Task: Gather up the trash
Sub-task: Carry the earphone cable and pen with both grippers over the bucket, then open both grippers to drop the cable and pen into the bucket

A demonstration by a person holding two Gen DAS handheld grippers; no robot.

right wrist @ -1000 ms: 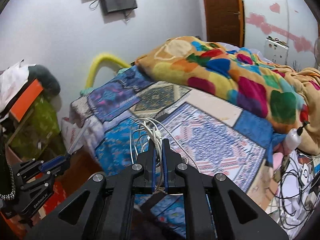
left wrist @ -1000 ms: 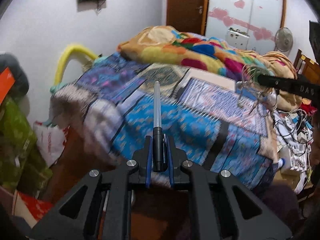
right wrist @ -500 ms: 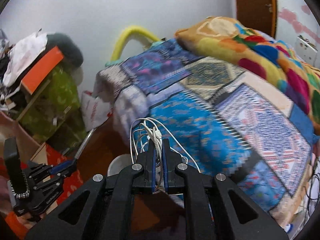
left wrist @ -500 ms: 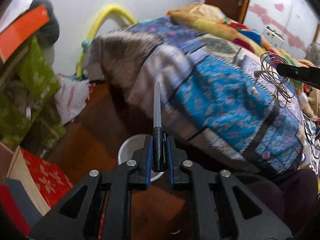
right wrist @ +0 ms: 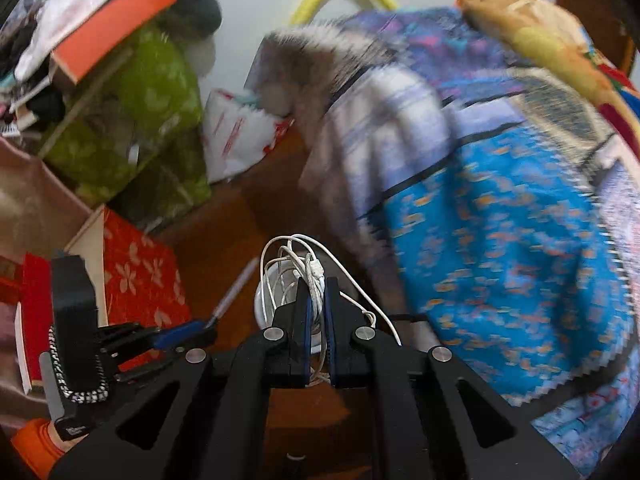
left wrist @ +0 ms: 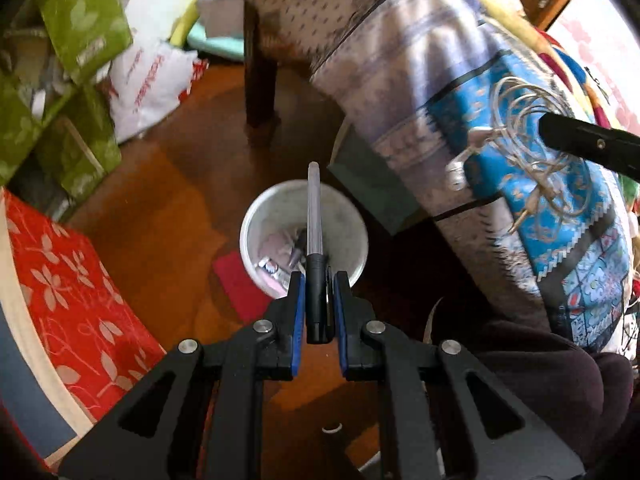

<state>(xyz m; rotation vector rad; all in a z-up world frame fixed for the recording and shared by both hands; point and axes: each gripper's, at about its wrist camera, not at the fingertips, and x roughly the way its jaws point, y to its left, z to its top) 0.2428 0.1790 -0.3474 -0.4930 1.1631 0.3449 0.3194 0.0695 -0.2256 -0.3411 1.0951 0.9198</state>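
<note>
Left wrist view. We hold a pen clamped by its black cap end between the pads of the left gripper, its barrel pointing forward over the white bin on the wooden floor. The bin already contains scraps. The right gripper's bundle of white cable hangs well to the right, before the blue bedspread. To release well, we judge the pen tip should tilt downward inside the rim before the jaws part, since the barrel spans most of the opening.

Right wrist view. The right gripper is closed on the coiled cable, with loops rising above the fingertips and strands trailing below. The bin lies just beyond, largely hidden. The left gripper and pen approach from the left. Open room is narrow: bedspread overhanging on the right, red floral box on the left. We judge the two drops should go one at a time.
</note>
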